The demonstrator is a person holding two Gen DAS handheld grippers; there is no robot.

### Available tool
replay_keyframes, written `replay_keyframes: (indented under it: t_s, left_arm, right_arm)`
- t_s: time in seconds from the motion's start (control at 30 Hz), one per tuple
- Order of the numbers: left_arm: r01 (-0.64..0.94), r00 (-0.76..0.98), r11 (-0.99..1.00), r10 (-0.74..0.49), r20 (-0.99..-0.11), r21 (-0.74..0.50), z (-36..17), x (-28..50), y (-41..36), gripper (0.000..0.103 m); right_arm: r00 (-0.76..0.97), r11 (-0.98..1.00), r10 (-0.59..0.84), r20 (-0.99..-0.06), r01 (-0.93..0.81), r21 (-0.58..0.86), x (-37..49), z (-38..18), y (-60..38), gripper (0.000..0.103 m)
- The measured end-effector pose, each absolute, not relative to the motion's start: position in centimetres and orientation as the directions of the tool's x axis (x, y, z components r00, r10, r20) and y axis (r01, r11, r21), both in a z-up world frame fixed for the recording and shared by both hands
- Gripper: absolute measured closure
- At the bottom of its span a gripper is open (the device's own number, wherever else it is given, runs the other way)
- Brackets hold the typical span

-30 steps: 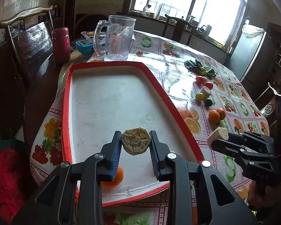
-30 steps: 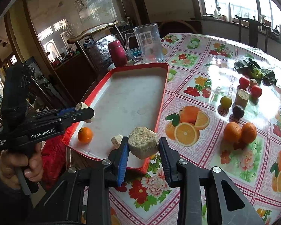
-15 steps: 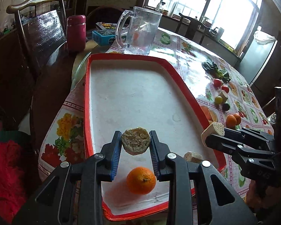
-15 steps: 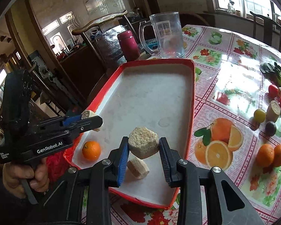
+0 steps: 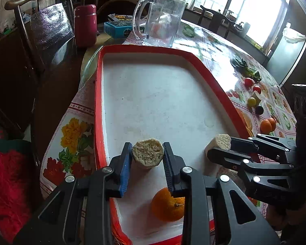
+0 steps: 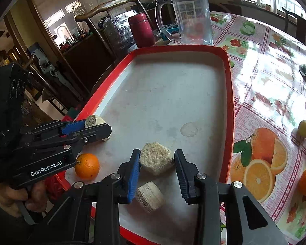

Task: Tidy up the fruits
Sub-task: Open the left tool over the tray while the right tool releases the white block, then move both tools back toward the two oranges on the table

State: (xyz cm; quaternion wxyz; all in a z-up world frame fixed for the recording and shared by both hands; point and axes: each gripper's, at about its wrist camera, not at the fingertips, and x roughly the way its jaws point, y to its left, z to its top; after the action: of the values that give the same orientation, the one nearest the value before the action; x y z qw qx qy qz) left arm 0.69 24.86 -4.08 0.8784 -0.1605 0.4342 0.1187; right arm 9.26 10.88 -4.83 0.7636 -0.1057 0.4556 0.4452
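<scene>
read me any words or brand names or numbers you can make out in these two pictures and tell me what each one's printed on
"GenRobot.AI": white lettering on the side of the left gripper.
Tiny white print at the far left of that same body: too small to read.
Blue box behind the glass mug: printed label, too blurred to read.
Nothing else is legible.

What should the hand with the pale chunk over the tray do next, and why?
Probably open the right gripper wider and back away. Its jaws are opening, and a gap already shows beside the pale chunk, which sits low over the red tray, near another piece and an orange.
</scene>
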Motion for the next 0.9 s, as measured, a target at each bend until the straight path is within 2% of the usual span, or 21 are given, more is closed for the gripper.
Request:
replay_keyframes:
  t_s: [0.17, 0.37, 0.9]
  left_arm:
    - [-0.358, 0.598, 0.917, 0.080, -0.797, -0.177, -3.3, 0.1, 24.8, 0.062]
    - [-0.341, 0.632, 0.923, 0.084, -0.770, -0.179, -1.4, -0.5, 23.6, 0.062]
    - [-0.124, 0.648, 0.977, -0.051, -0.760, -0.172, 0.1, 3.0, 12.9, 0.062]
  right_arm:
    - [0.196, 0.582, 0.616, -0.763, -0.766, 0.273, 9.0, -3.7, 8.9, 0.065]
    - [0.261, 0.615, 0.644, -0.719, -0.735, 0.284, 8.4, -1.7, 4.1, 0.065]
    - [0.415, 0.785, 0.555, -0.721, -0.548, 0.288, 10.5, -2.0, -9.9, 0.063]
